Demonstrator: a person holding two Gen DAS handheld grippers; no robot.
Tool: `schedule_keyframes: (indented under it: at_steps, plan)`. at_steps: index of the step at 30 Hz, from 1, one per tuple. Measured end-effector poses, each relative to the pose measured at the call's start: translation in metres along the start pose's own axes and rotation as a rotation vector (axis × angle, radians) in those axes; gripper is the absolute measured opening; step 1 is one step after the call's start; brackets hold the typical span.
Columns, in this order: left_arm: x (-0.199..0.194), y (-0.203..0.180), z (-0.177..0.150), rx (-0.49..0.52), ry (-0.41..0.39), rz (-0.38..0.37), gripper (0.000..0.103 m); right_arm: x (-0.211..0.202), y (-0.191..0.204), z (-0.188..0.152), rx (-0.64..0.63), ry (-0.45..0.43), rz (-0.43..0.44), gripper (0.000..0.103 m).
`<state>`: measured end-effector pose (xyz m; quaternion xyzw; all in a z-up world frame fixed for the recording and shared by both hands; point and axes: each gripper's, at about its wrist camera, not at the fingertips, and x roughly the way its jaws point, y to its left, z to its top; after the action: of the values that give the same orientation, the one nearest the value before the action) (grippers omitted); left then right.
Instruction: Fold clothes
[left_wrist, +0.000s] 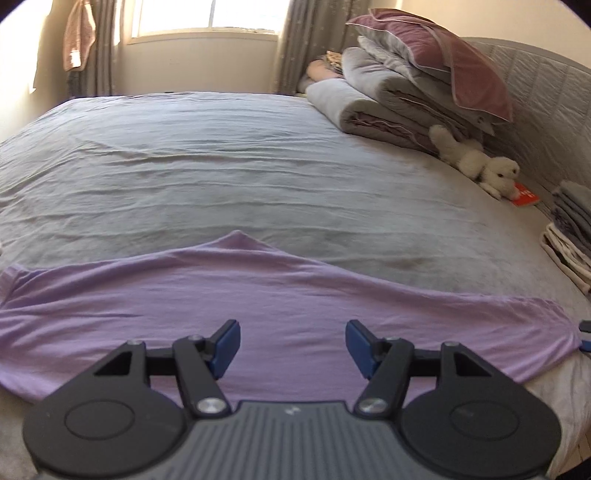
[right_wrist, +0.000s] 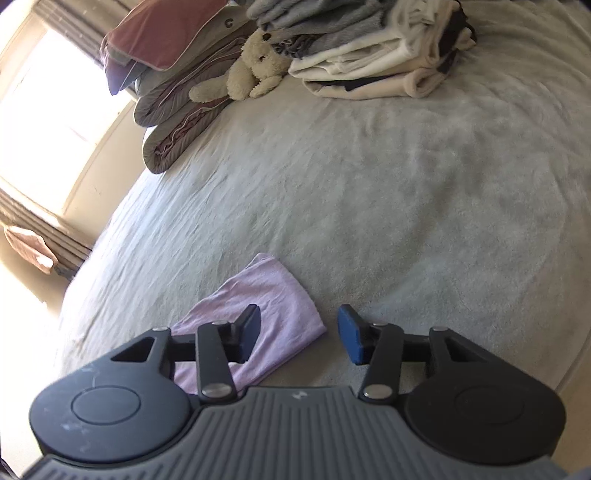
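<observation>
A lilac shirt (left_wrist: 258, 295) lies spread flat across the near part of the grey bed sheet (left_wrist: 221, 166), its sleeves reaching left and right. My left gripper (left_wrist: 292, 347) hovers open over the shirt's near middle, nothing between its blue pads. In the right wrist view a sleeve end of the lilac shirt (right_wrist: 273, 295) lies on the sheet (right_wrist: 406, 221). My right gripper (right_wrist: 299, 332) is open just above that sleeve's edge, its left finger over the cloth and its right finger over bare sheet.
Folded grey and mauve bedding with a pillow (left_wrist: 424, 74) is stacked at the bed's far right, beside a white plush toy (left_wrist: 480, 162). A pile of folded clothes (right_wrist: 369, 44) sits near the headboard. A window (left_wrist: 207, 18) and curtains lie beyond the bed.
</observation>
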<state>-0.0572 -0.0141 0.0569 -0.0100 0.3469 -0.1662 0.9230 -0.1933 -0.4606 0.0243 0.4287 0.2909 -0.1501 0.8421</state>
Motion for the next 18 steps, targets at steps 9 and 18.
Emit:
schedule_keyframes:
  at_steps: [9, 18]
  plan:
    - [0.013, -0.050, -0.012, 0.142, 0.029, -0.121, 0.065, 0.002, -0.007, -0.005, 0.068, 0.004, 0.061, 0.047]
    - [0.024, -0.066, -0.018, 0.196, 0.046, -0.129, 0.065, 0.005, -0.018, -0.006, 0.088, -0.013, 0.013, 0.001]
